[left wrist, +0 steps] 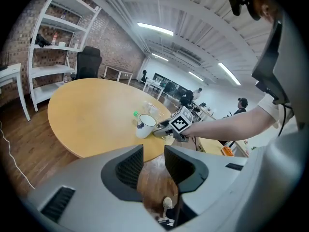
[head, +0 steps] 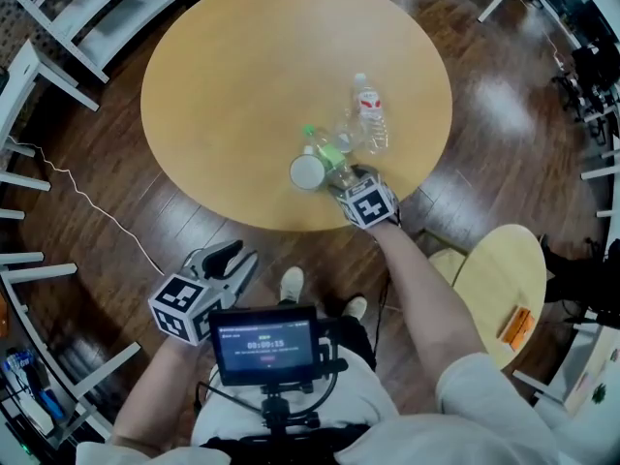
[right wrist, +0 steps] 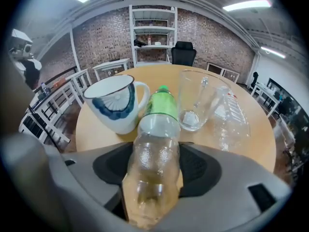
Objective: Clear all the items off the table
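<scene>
The round worktop (head: 223, 85) has not been cleared at all, as far as can be judged. Four things sit bunched near its near edge, and nothing looks set aside yet. The tallest is a clear water bottle (head: 371, 114) with a red label, at the far side of the bunch. A green-labelled bottle (right wrist: 157, 144) lies on its side with its green cap pointing away from the person. A white mug (head: 308, 171) with a blue pattern stands just left of it, and a drinking glass (right wrist: 195, 100) stands just beyond it to the right.

The first pickup seems to be in hand. The right arm is stretched out over the worktop's near edge, and the right gripper (head: 351, 180) is tilted well down. Its jaws are closed on the body of the lying bottle, which rests on the wood.

The left gripper (head: 232, 260) is held low by the person's body, off the worktop and over the floor. It is aimed toward the bunch, and its jaws stand apart with nothing between them.
</scene>
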Demonstrator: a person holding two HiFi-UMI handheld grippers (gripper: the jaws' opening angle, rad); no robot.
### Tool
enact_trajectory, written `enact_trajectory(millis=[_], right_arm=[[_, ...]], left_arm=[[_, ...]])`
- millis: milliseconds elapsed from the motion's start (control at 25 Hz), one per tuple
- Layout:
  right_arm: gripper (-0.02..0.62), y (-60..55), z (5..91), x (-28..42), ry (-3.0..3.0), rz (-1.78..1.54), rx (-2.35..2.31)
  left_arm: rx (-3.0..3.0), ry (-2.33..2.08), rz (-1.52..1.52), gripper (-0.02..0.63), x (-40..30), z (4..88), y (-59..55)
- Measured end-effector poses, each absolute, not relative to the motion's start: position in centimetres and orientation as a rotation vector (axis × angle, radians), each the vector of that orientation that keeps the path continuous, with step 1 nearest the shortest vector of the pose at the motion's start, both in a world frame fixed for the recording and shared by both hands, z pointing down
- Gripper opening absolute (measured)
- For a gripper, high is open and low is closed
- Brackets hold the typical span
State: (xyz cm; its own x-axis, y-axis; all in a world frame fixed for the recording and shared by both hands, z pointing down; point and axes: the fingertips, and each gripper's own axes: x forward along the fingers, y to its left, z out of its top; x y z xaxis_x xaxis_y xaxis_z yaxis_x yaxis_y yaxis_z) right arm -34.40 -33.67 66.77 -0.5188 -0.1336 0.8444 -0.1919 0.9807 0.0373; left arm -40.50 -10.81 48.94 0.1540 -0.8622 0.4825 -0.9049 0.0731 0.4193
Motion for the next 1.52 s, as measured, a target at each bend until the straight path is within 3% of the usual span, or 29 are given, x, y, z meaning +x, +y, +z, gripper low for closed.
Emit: enact_trajectory(millis=[200, 280, 400, 720, 1080, 1120, 1520], right_arm=[[0.322, -34.1, 67.6, -34.5, -2.094, 0.089, 0.241], [0.399, -33.5, 67.2, -34.1, -2.099, 0.067, 0.241], [0.423, -33.2, 66.5, -31.7, -2.097, 0.034, 0.273], [0.423, -32.2, 61.8, -19.7, -2.156, 0.135, 0.535], [0.425, -25.8, 53.1, -2.2, -2.273, 0.22, 0.93], [0.473, -24.6, 52.3, 0.1, -2.287, 0.22, 0.948], [0.486, -12.1, 48.4, 28.9, -2.303, 0.324, 1.222]], left_arm=[[1.773, -1.678, 0.07, 0.135, -40.7, 49.4, -10.4], [1.785, -1.669, 0.065, 0.135, -40.6, 49.5, -10.2], [1.813, -1.645, 0.052, 0.135, -40.1, 49.9, -10.7], [1.91, -1.522, 0.041, 0.135, -35.4, 51.1, -12.8], [2.106, -1.406, 0.127, 0.135, -23.8, 49.5, -13.0], [2.121, -1.398, 0.137, 0.135, -21.7, 49.4, -12.7], [2.21, -1.376, 0.08, 0.135, 0.2, 45.1, -8.8]])
